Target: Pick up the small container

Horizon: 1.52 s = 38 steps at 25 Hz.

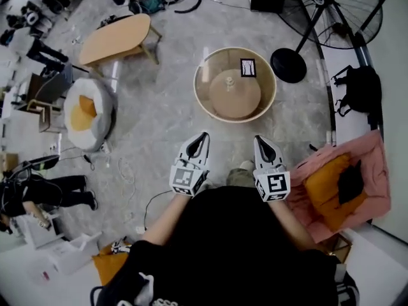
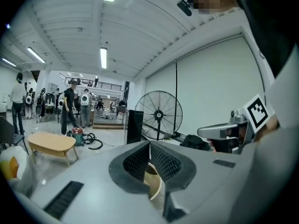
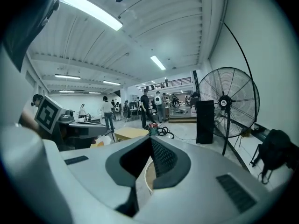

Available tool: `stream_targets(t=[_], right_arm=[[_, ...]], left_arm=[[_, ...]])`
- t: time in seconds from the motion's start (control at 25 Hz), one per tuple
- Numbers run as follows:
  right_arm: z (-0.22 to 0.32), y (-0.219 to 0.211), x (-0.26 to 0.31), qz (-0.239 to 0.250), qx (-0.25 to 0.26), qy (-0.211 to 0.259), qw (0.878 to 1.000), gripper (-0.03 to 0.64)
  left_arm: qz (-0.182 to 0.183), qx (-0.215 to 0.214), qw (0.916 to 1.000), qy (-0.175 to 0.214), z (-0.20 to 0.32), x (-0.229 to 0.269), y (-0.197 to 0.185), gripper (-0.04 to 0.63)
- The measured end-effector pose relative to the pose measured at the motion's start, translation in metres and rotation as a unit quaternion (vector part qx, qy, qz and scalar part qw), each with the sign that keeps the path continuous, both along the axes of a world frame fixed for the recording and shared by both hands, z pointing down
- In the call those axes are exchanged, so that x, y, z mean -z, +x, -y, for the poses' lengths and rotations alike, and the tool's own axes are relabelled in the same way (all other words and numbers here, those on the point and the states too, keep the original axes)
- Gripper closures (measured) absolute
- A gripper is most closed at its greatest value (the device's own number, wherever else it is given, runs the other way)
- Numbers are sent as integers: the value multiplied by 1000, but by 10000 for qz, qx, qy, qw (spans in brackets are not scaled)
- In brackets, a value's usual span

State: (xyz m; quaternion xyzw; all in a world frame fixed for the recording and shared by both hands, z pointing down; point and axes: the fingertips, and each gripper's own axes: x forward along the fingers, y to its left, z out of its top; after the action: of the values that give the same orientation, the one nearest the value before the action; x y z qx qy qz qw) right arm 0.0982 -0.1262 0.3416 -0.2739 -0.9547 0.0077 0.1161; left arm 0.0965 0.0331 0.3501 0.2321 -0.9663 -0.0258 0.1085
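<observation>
- The left claw [image 1: 203, 136] is held low in front of the person's body. Its two jaws are pressed together with nothing between them, and in the left gripper view the tips meet in one line.
- The right claw [image 1: 261, 140] is at the same height, apart from the left one. Its jaws also stand together and are empty.
- Both claws point forward at the round bench [image 1: 204, 107], which has a beige rim and a clear top. Neither claw is over the bench, so I judge this to be a ready pose before the reach.
- I take the small container [image 1: 248, 67] to be the little black-and-white box on the far right part of the bench top, near the rim. It is too small to tell its shape well.
- It stands more on the side of the right claw, so that claw seems the natural one for the pick.
- The task looks not begun — the container is untouched, and a claw must first spread its jaws.
- The fan's round foot [image 1: 288, 65] stands on the floor just beside the bench on the right, so a reach from that side should keep clear of the pole.
</observation>
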Motion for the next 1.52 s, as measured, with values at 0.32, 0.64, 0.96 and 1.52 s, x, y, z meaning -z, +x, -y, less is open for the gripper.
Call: stream_targets(t=[0.32, 0.64, 0.96, 1.52], right_arm=[[15, -26, -18, -149, 210, -50, 9997, 595], [51, -72, -47, -482, 180, -68, 9987, 595], [62, -141, -93, -989, 61, 112, 9950, 595], [7, -269, -216, -1736, -180, 235, 9844, 595]], left_arm=[[62, 90, 9998, -173, 13, -14, -26, 569], [-203, 241, 9993, -187, 41, -42, -76, 569], [-932, 169, 9954, 121, 56, -122, -175, 569], [-1837, -80, 9826, 273, 14, -339, -336, 569]])
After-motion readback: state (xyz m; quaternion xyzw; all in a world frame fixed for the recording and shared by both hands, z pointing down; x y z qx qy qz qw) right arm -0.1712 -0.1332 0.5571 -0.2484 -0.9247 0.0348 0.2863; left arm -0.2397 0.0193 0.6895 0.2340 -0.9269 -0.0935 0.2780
